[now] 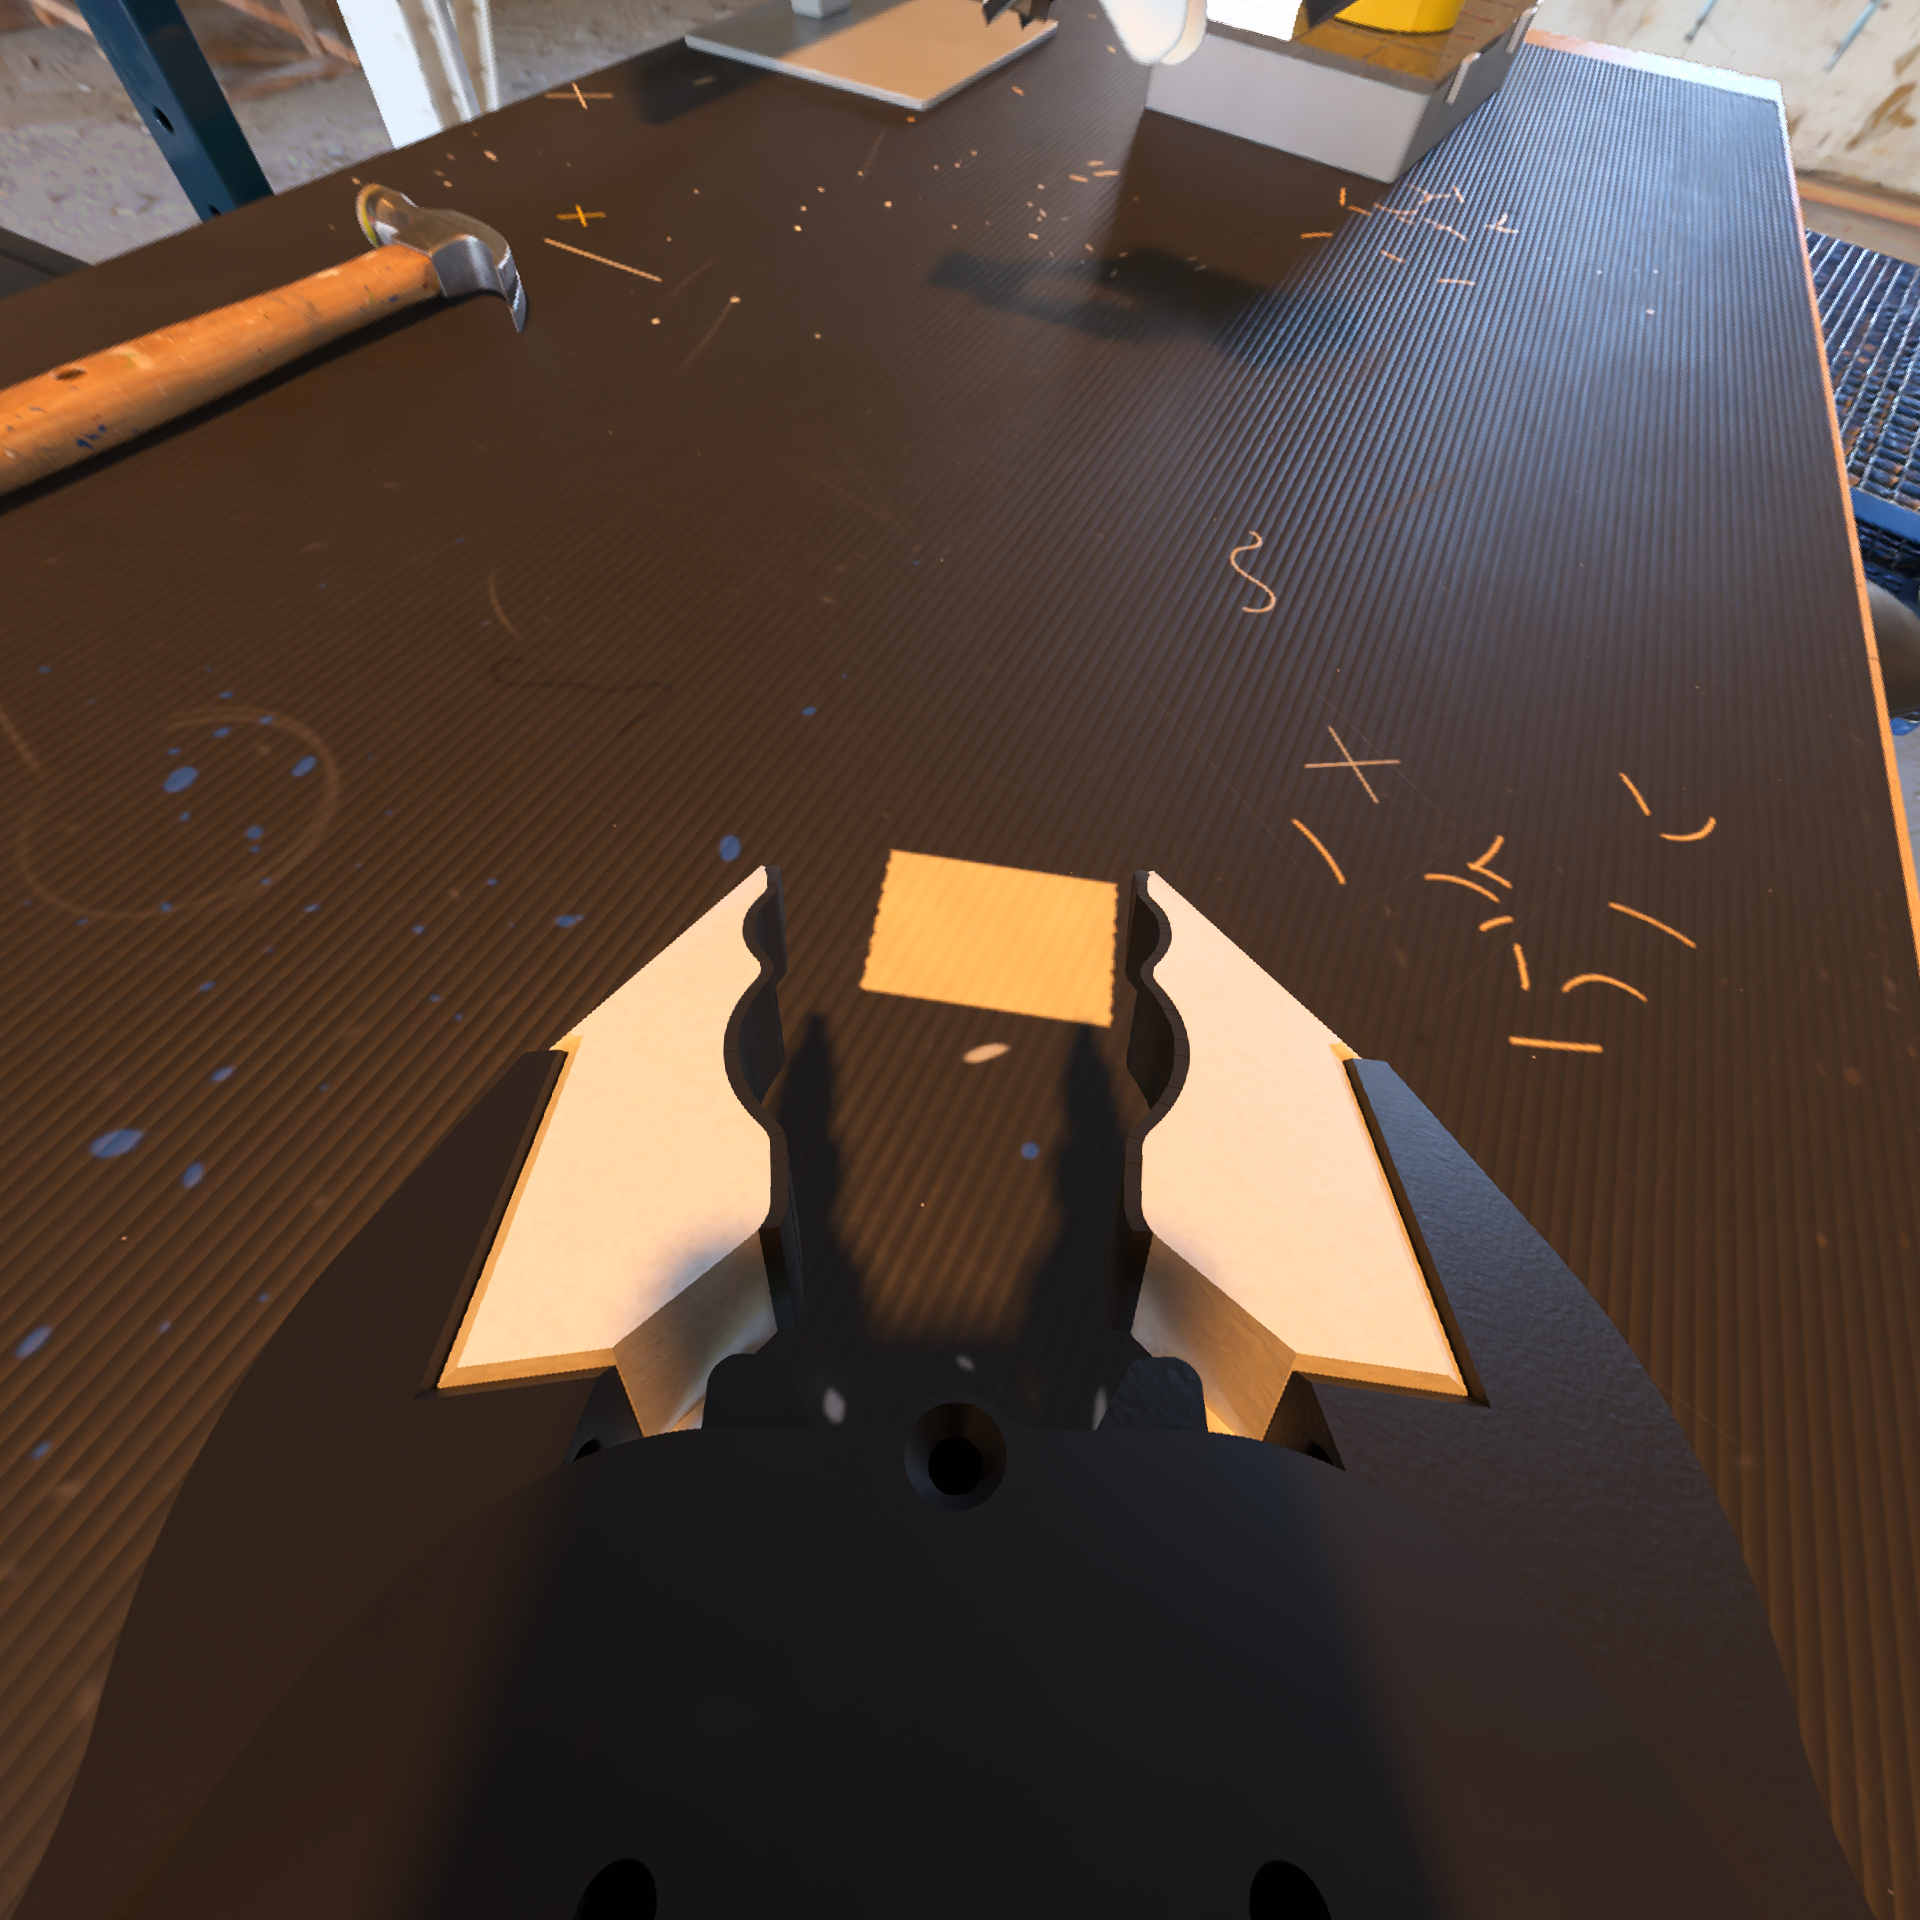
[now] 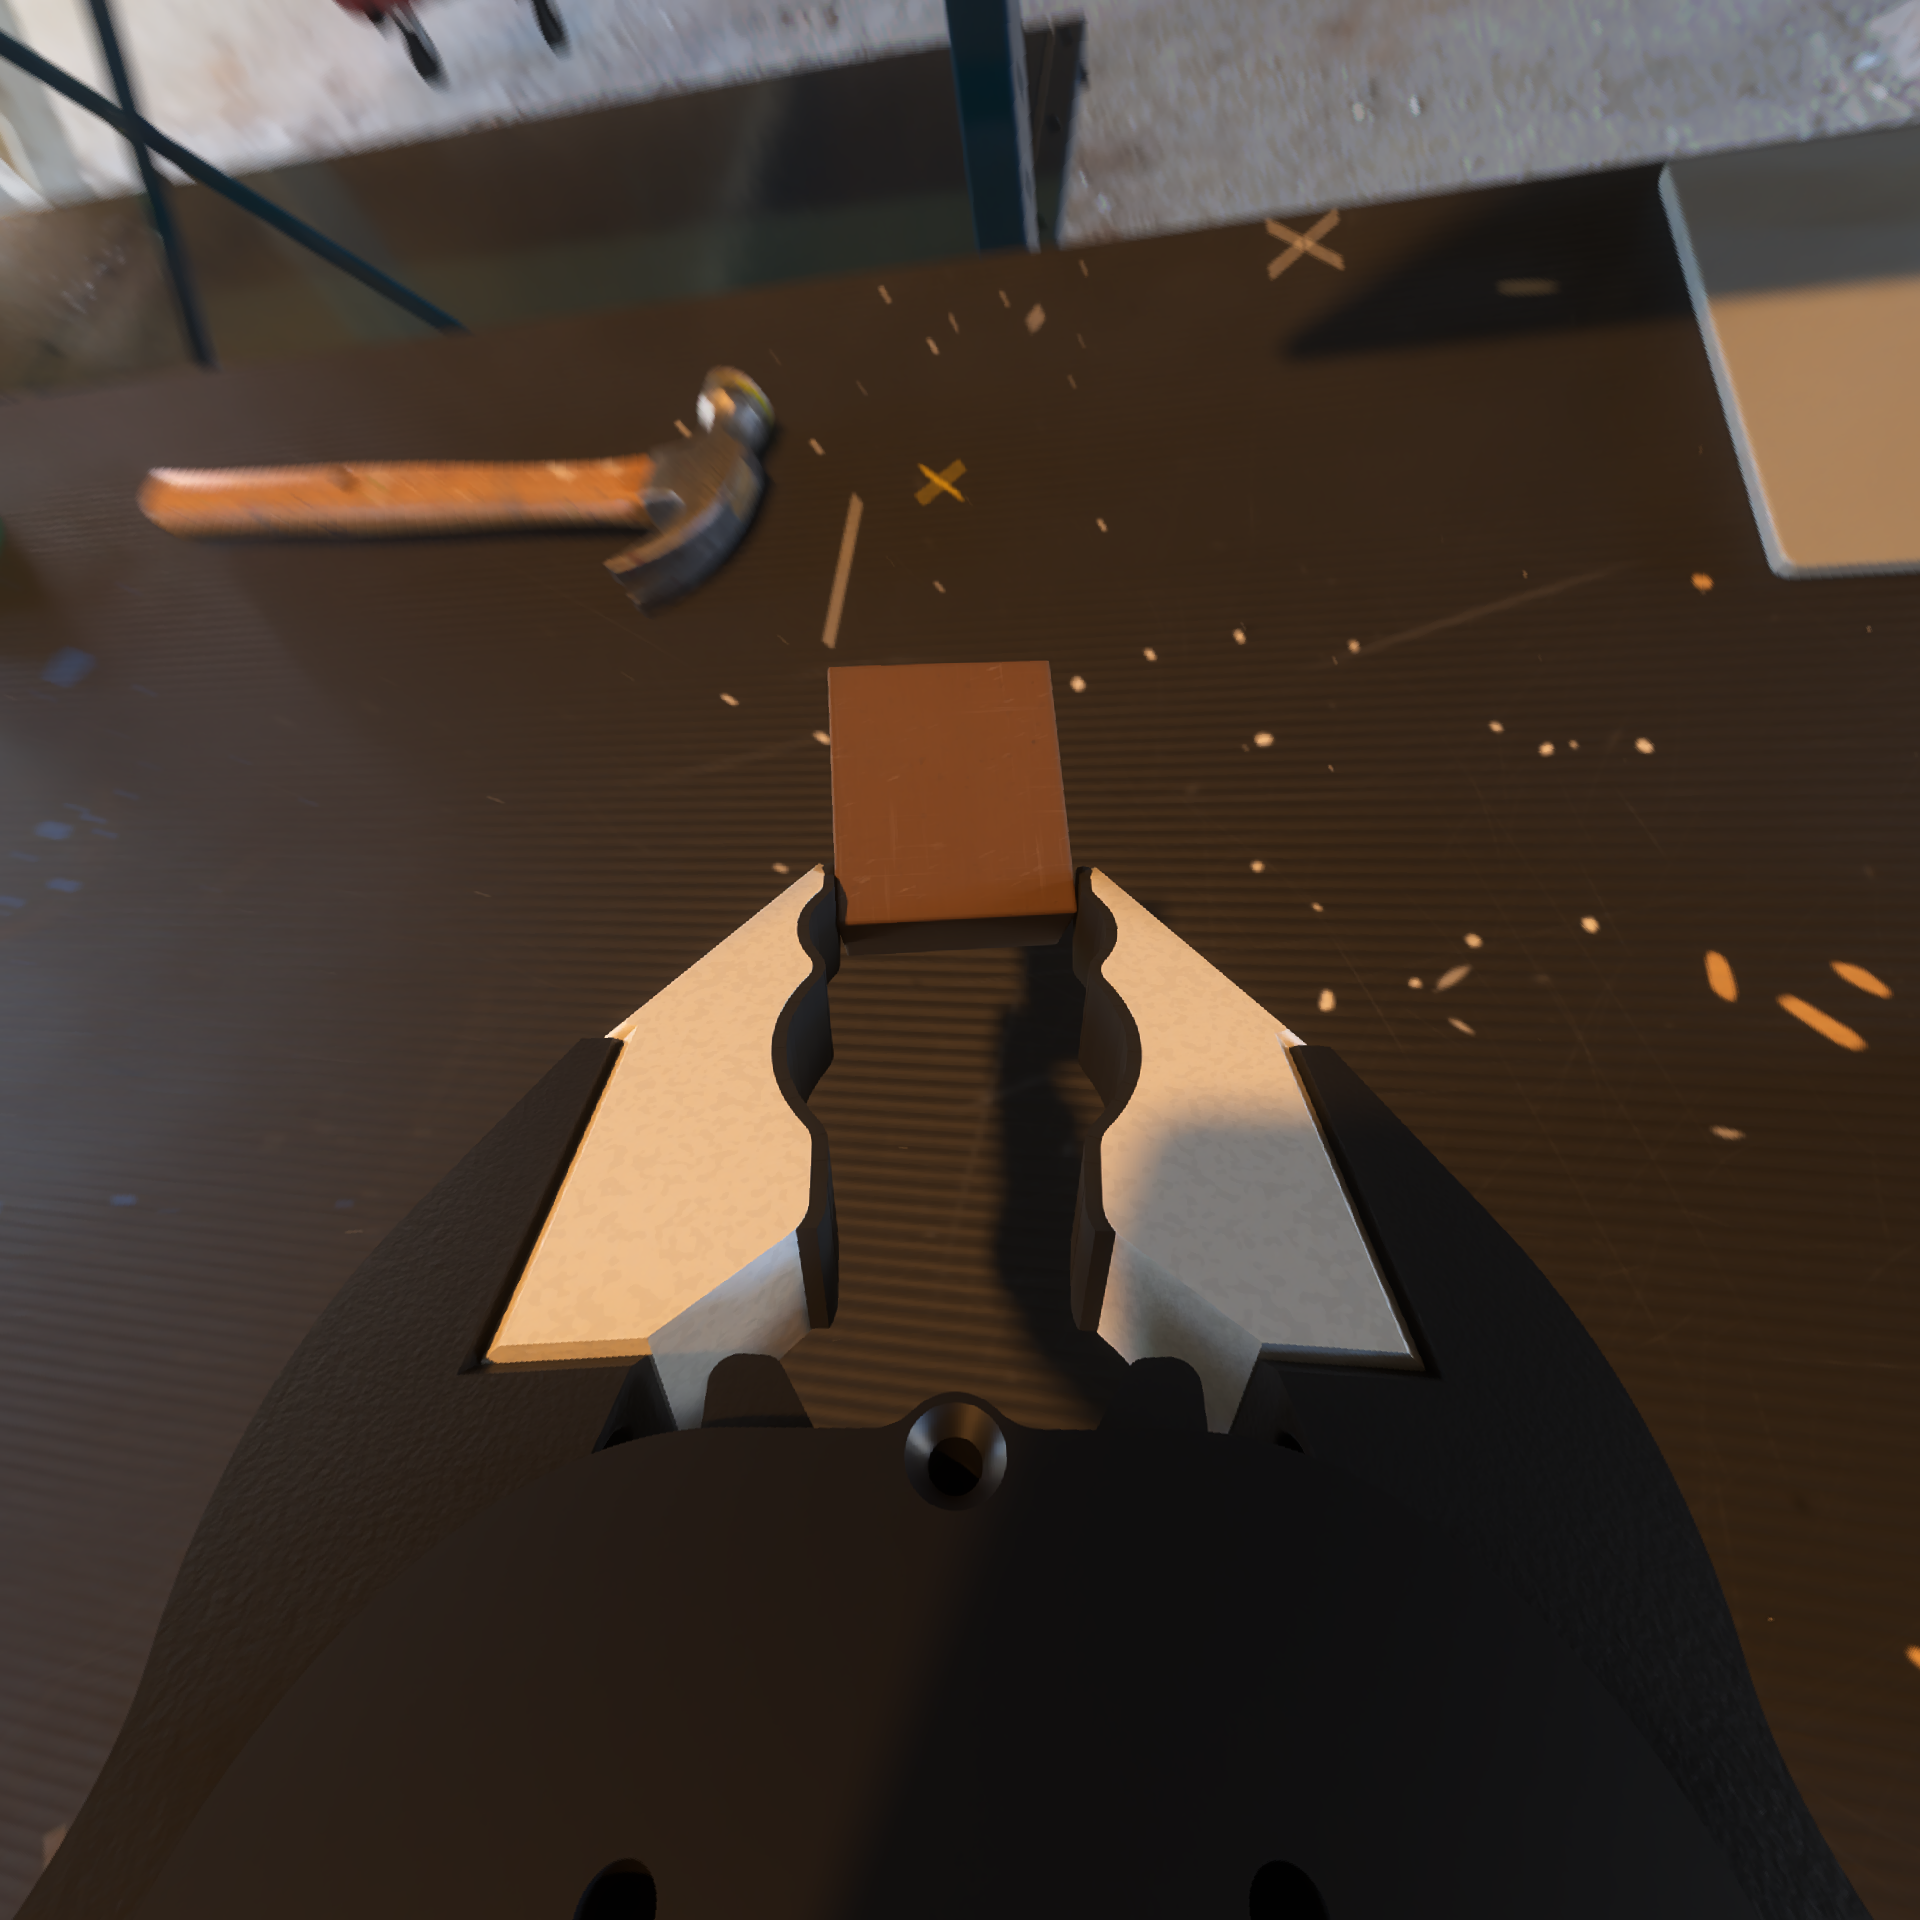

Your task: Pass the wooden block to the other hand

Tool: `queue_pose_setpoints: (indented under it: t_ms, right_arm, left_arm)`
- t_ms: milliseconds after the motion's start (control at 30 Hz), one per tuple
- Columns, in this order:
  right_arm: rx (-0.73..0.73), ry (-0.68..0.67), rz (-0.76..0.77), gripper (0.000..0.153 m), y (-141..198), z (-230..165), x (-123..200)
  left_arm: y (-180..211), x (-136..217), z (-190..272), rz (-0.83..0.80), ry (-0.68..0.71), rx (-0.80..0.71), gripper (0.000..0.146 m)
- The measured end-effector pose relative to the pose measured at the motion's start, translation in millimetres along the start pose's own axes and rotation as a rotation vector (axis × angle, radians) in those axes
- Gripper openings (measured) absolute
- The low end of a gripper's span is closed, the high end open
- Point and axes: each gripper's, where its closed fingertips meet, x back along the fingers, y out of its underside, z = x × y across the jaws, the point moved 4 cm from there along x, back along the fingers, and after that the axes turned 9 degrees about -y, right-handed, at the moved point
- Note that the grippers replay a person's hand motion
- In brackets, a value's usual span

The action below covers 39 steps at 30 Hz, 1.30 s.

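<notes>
The wooden block [image 2: 948,795] is a flat orange-brown slab. My right gripper [image 2: 954,904] is shut on its near end and holds it a little above the dark ribbed table [image 2: 1351,1039], pointing away from me. My left gripper [image 1: 954,904] is open and empty, low over the table [image 1: 1039,520]. A bright sunlit patch of table [image 1: 992,935] lies between its fingertips. The block does not show in the left wrist view. At that view's top edge a pale shape [image 1: 1153,26] shows, too cut off to identify.
A hammer [image 1: 260,322] with a wooden handle lies at the left, also in the right wrist view [image 2: 468,499]. A grey plate [image 1: 883,52] [image 2: 1818,416] and a grey box with a yellow thing in it [image 1: 1351,94] stand at the back. The table's right edge [image 1: 1839,520] is close.
</notes>
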Motion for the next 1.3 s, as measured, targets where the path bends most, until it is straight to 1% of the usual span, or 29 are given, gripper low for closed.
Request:
queue_pose_setpoints:
  t_ms: [100, 200, 333, 433, 533, 633, 700, 933, 1300]
  right_arm:
    - [0.028, 0.064, -0.088, 0.045, 13.4, 14.2, -24.2]
    - [0.051, 0.126, -0.156, 0.045, 15.3, 26.0, -42.3]
    - [0.069, 0.203, -0.182, 0.045, 9.0, 38.3, -51.9]
    - [0.044, 0.202, -0.224, 0.045, 10.9, 44.8, -57.1]
    - [0.01, 0.188, -0.222, 0.045, 16.3, 48.5, -58.7]
    - [-0.006, 0.189, -0.28, 0.045, 26.7, 49.6, -60.2]
    - [-0.014, 0.189, -0.29, 0.045, 31.4, 49.3, -61.0]
    - [-0.033, 0.186, -0.297, 0.045, 33.3, 48.7, -59.4]
    - [-0.041, 0.207, -0.416, 0.045, 42.2, 41.8, -48.1]
  left_arm:
    - [4.3, -4.1, 0.7, -0.028, 0.008, -0.001, 0.066]
    - [7.0, -7.3, 2.3, -0.042, 0.009, -0.016, 0.066]
    - [10.4, -9.4, 2.6, -0.06, -0.011, -0.051, 0.065]
    - [12.7, -10.8, 2.0, -0.072, -0.024, -0.074, 0.065]
    - [14.4, -12.1, 2.8, -0.081, -0.017, -0.078, 0.065]
    - [16.0, -13.7, 4.0, -0.089, -0.011, -0.082, 0.065]
    - [17.0, -14.6, 5.1, -0.094, -0.007, -0.085, 0.065]
    - [18.8, -15.4, 9.3, -0.106, -0.006, -0.116, 0.065]
    - [20.5, -16.2, 13.5, -0.121, 0.006, -0.135, 0.066]
